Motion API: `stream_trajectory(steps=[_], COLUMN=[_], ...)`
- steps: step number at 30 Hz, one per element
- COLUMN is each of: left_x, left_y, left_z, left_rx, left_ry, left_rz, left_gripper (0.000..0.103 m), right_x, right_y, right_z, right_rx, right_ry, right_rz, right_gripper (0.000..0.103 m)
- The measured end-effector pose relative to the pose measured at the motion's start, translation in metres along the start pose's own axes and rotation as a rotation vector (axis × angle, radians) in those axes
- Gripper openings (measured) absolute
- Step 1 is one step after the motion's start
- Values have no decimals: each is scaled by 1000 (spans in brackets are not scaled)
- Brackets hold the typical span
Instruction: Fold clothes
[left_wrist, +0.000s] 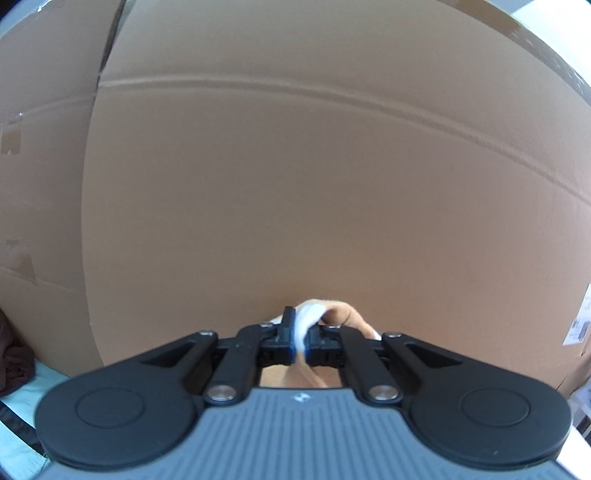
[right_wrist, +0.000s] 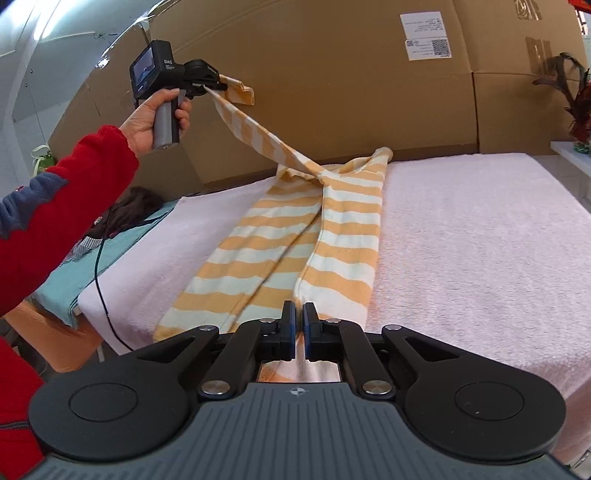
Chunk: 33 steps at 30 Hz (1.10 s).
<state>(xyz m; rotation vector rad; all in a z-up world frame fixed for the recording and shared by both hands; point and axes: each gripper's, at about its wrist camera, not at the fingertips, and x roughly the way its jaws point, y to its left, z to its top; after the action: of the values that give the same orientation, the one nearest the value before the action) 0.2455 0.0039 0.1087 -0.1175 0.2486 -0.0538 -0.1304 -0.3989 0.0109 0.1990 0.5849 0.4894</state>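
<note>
A yellow-and-white striped garment (right_wrist: 343, 221) lies lengthwise on a pink towel-covered table (right_wrist: 480, 240). Its far end is lifted off the table and twisted. My left gripper (right_wrist: 218, 86), held up at the left by a hand (right_wrist: 147, 122) in a red sleeve, is shut on that raised end. In the left wrist view, bunched white and yellow cloth (left_wrist: 314, 314) sits pinched in my left gripper (left_wrist: 301, 332). My right gripper (right_wrist: 299, 323) is low at the table's near edge, shut on the garment's near hem, with cloth showing between and below the pads.
Large cardboard boxes (right_wrist: 332, 74) wall off the back of the table and fill the left wrist view (left_wrist: 295, 184). Left of the table lie a teal cloth (right_wrist: 110, 258) and a dark garment (right_wrist: 136, 206), crossed by a black cable (right_wrist: 99, 280). A plant (right_wrist: 576, 103) stands at the far right.
</note>
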Motion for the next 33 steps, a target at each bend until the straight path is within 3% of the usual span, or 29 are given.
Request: stream_trajectory(steps=[7, 12, 14, 17, 19, 23, 31, 33], left_x=[8, 15, 17, 19, 18, 19, 16, 14], left_y=[5, 1, 2, 5, 6, 9, 10, 12], left_z=[-12, -33, -41, -49, -53, -61, -87, -93], left_rx=[-2, 23, 17, 2, -5, -24, -76, -96], left_ry=[27, 60, 75, 86, 85, 86, 104, 97], left_rz=[38, 57, 62, 71, 77, 85, 70, 70], left_gripper=[1, 1, 1, 1, 1, 1, 1, 1], right_x=[24, 34, 34, 30, 20, 13, 17, 26], right_y=[7, 7, 5, -1, -7, -21, -22, -22], right_z=[-12, -17, -18, -15, -13, -17, -13, -9], right_rx=[59, 59, 70, 106, 103, 109, 109, 92], right_ry=[45, 70, 72, 68, 30, 37, 12, 65], right_rz=[132, 154, 166, 204, 185, 135, 200, 172], right_gripper=[5, 5, 7, 19, 19, 18, 19, 19])
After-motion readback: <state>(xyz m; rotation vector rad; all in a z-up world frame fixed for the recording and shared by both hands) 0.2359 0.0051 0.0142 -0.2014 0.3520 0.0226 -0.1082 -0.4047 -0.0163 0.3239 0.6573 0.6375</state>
